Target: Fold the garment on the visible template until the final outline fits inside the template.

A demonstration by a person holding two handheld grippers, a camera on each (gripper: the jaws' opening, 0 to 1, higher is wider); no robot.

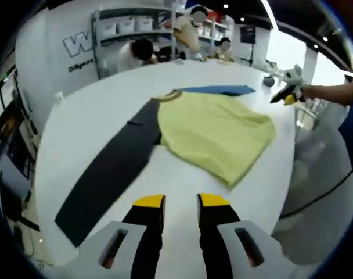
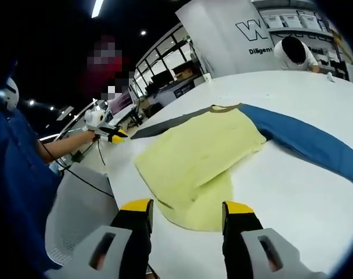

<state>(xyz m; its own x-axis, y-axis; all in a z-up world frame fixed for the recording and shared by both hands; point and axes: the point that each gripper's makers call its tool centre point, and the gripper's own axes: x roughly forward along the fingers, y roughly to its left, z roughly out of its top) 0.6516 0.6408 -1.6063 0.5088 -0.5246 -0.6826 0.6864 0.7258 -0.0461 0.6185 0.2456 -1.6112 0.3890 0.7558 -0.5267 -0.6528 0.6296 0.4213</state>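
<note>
While both grippers, left gripper [image 1: 181, 204] and right gripper [image 2: 187, 210], hover with jaws spread, the yellow cloth shirt [image 1: 214, 135] lies on the white round table [image 1: 95, 104], its dark grey sleeve [image 1: 110, 168] and blue sleeve [image 2: 307, 139] stretched opposite ways from the collar.

Black fingers [image 1: 150, 229] with yellow tips on pale grey slotted mounts; blue sleeve [image 2: 17, 174], thin black cable [image 2: 86, 183].

People [image 1: 143, 51] bend near what look like shelves [image 1: 127, 26] behind.
</note>
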